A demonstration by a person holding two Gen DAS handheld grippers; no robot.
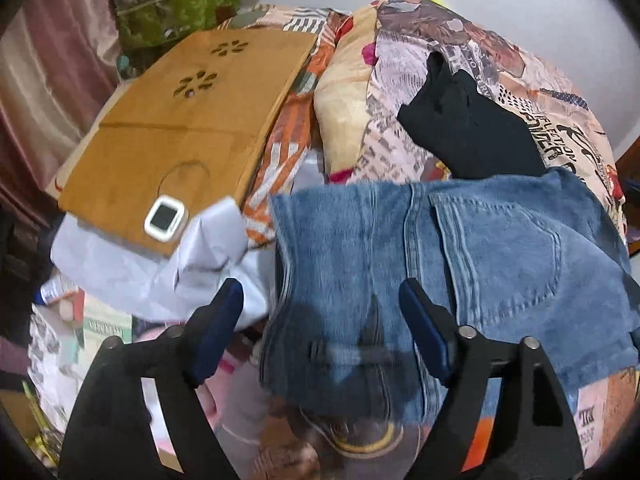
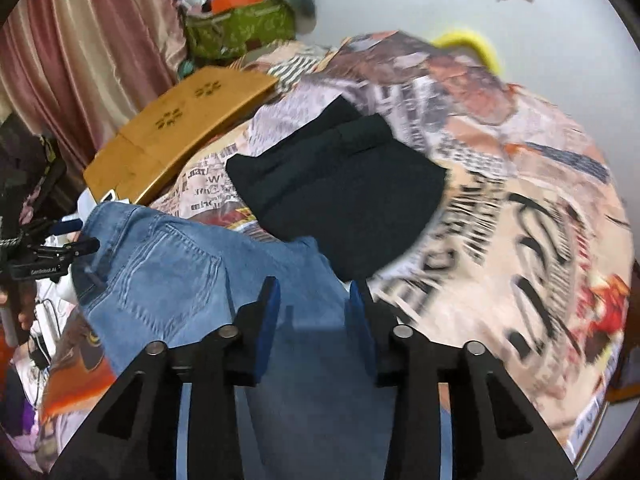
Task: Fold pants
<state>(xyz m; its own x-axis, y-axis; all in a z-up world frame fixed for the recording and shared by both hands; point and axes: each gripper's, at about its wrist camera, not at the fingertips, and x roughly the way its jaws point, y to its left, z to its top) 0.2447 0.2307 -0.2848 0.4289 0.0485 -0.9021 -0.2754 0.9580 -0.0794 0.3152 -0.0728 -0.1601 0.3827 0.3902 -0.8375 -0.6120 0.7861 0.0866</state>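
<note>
Folded blue jeans (image 1: pixel 460 264) lie on the patterned bedspread (image 1: pixel 440 80), back pocket up. My left gripper (image 1: pixel 320 300) is open above the jeans' left edge, its jaws wide apart and holding nothing. In the right wrist view the jeans (image 2: pixel 180 276) lie at lower left. My right gripper (image 2: pixel 314 304) is open over the jeans' right part, jaws apart and empty. The left gripper shows there at the far left (image 2: pixel 60 256), beside the jeans' waistband.
A folded black garment (image 2: pixel 344 196) lies on the bed just beyond the jeans; it also shows in the left wrist view (image 1: pixel 472 132). A wooden lap tray (image 1: pixel 180 128) with a small white device (image 1: pixel 165 218) sits left. A green bag (image 1: pixel 176 8) and pink curtain (image 2: pixel 80 60) stand behind.
</note>
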